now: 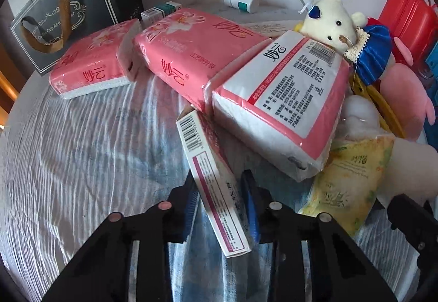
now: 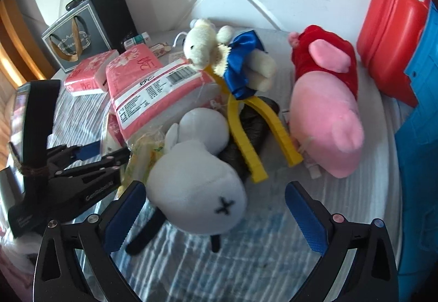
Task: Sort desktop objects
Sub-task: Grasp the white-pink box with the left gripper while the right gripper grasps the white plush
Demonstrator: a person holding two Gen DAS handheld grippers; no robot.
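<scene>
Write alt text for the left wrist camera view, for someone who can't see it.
The left gripper is shut on a slim white and pink box above a striped cloth. Behind lie three pink tissue packs, with a white teddy bear at right.

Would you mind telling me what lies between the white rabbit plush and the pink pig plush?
In the right wrist view, a yellow U-shaped plastic piece and a dark bag-like item beneath it lie between the white rabbit plush and the pink pig plush.
</scene>
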